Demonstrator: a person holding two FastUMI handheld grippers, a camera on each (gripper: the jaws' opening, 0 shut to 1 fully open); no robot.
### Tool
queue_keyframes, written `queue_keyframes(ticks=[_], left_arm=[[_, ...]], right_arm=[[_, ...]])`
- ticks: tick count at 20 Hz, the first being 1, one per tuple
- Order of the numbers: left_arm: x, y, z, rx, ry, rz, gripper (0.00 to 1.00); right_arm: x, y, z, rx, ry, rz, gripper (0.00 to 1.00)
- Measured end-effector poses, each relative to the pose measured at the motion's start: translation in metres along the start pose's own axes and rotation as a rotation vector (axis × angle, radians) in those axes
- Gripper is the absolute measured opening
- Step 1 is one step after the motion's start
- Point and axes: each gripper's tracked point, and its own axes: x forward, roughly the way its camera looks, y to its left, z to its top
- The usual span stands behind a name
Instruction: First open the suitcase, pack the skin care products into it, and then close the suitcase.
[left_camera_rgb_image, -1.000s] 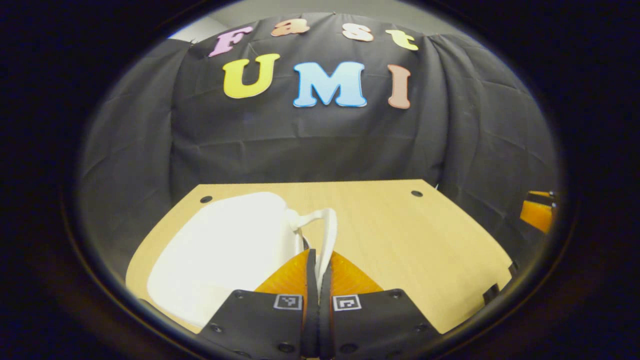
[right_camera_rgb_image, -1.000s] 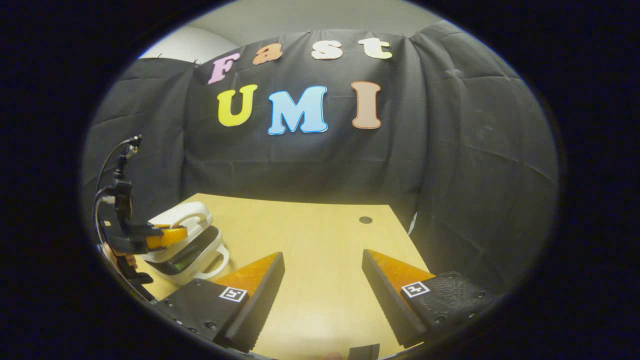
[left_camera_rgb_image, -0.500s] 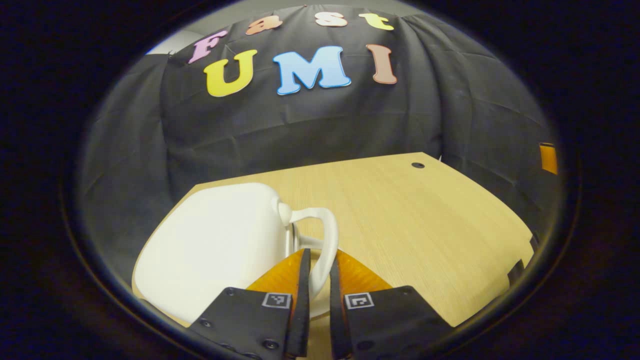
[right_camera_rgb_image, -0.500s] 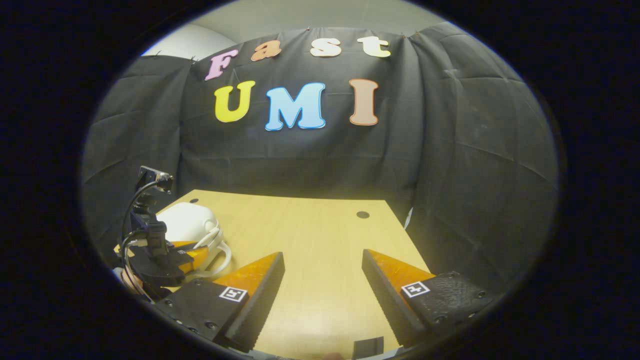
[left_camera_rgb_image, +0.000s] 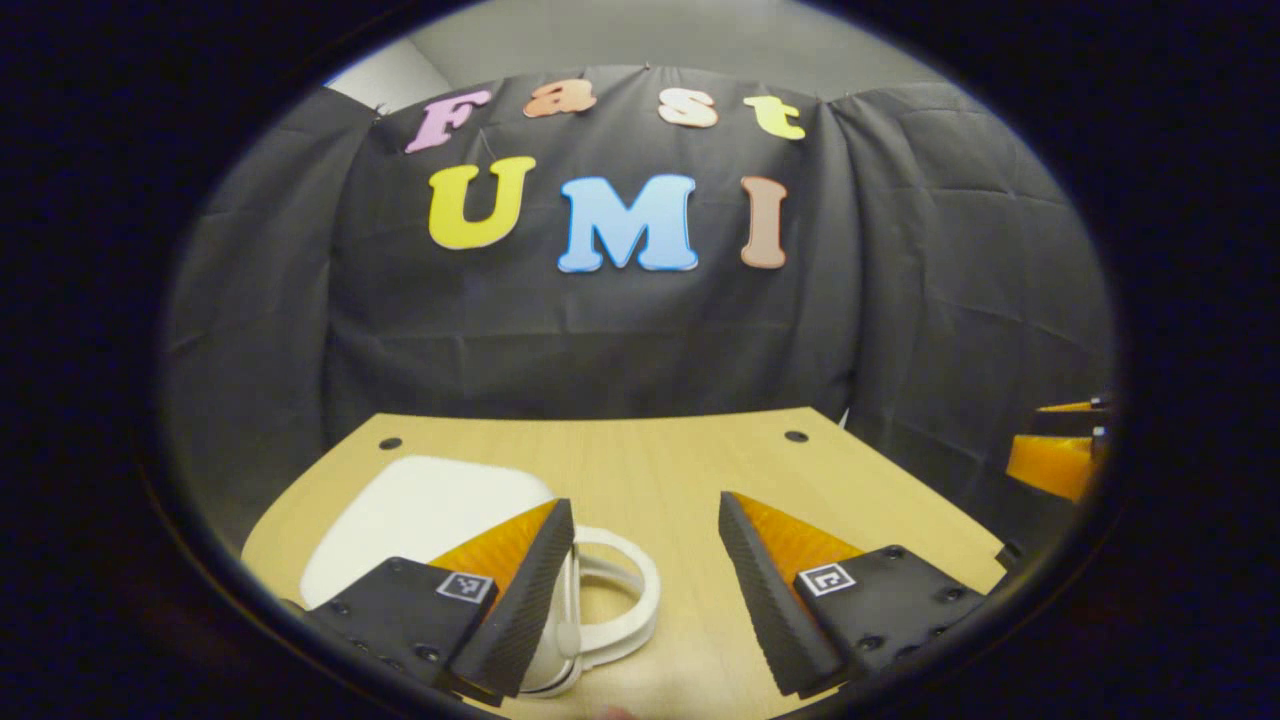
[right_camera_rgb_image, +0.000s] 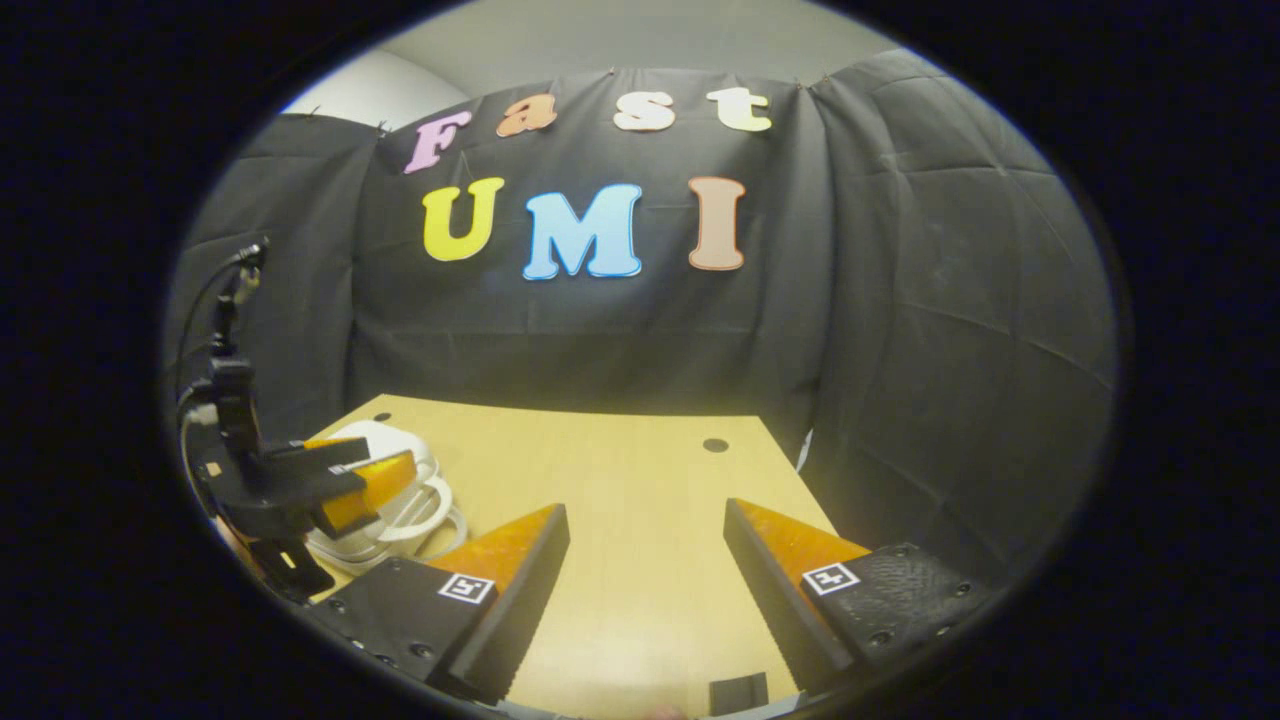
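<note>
In the left gripper view, our left hand-held gripper (left_camera_rgb_image: 640, 545) has let go: half a second ago its fingers pinched the suitcase's (left_camera_rgb_image: 420, 515) white handle (left_camera_rgb_image: 620, 590), and now they stand wide apart above it. The suitcase lies shut and flat at the desk's (left_camera_rgb_image: 680, 465) left side, lid down where a second ago it was lifted. The right hand-held gripper (left_camera_rgb_image: 1060, 450) shows at the far right edge.

In the right gripper view, our right hand-held gripper (right_camera_rgb_image: 645, 560) hangs released over bare desk, as before. The suitcase (right_camera_rgb_image: 385, 495) sits closed under the left hand-held gripper (right_camera_rgb_image: 370, 470). We see no skin care products outside, so packing looks done.
</note>
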Motion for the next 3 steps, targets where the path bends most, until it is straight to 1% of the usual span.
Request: queue_keyframes(ticks=[1,2,3], left_arm=[[-0.01,0.0,0.018,0.011,-0.035,0.008,0.99],[-0.02,0.0,0.035,0.022,-0.073,0.017,0.95],[-0.028,0.0,0.055,0.025,-0.118,0.031,0.95]], right_arm=[[-0.001,-0.002,0.002,0.009,-0.011,-0.007,0.95],[-0.002,-0.004,0.005,0.012,-0.029,-0.012,0.95],[-0.004,-0.007,0.008,0.009,-0.045,-0.018,0.95]])
